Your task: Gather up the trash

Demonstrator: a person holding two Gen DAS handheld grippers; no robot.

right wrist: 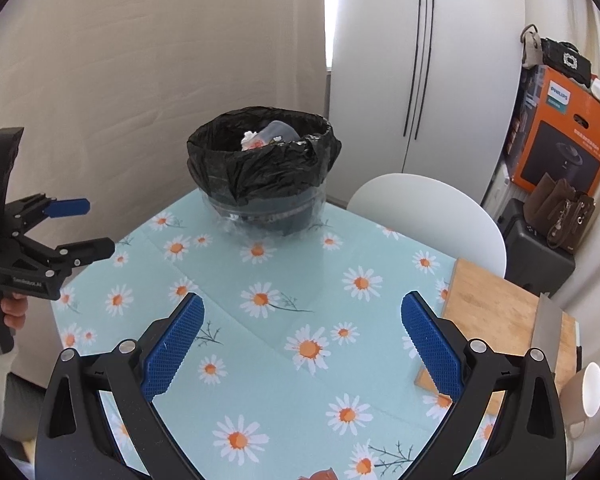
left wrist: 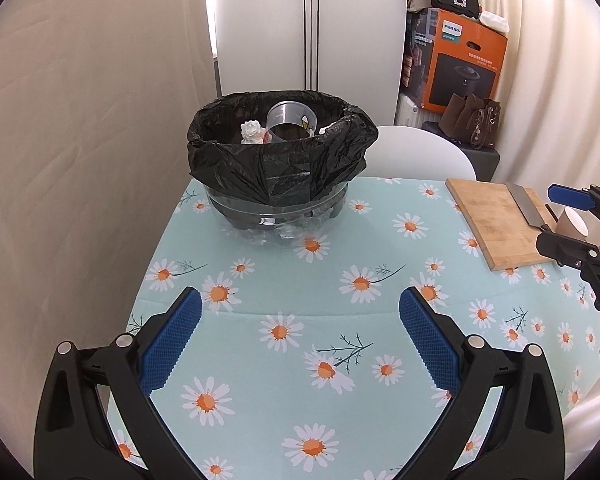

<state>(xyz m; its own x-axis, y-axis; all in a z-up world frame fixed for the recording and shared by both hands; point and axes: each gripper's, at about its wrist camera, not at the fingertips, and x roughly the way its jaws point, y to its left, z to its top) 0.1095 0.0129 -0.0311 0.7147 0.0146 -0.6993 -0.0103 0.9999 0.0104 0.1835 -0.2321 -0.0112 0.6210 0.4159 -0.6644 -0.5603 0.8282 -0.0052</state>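
Note:
A clear bin lined with a black bag (left wrist: pixel 280 168) (right wrist: pixel 260 172) stands at the far side of the daisy tablecloth (left wrist: pixel 300 280) (right wrist: pixel 292 280). Inside it lie a clear plastic cup (left wrist: pixel 290 120) (right wrist: pixel 278 132) and a crumpled white tissue (left wrist: pixel 252 131) (right wrist: pixel 249 138). My left gripper (left wrist: pixel 300 308) (right wrist: pixel 94 226) is open over bare cloth, well short of the bin, holding nothing. My right gripper (right wrist: pixel 302 312) (left wrist: pixel 550 216) is open too and empty, with the cutting board by its right finger. A small orange scrap (right wrist: pixel 320 474) shows at the bottom edge of the right wrist view.
A wooden cutting board (left wrist: pixel 496 224) (right wrist: pixel 496 320) with a cleaver (left wrist: pixel 526 204) (right wrist: pixel 546 328) lies on the right, next to a white cup (left wrist: pixel 574 222) (right wrist: pixel 588 392). A white chair (left wrist: pixel 420 152) (right wrist: pixel 428 216) stands behind the table. Boxes and bags are stacked at the back right.

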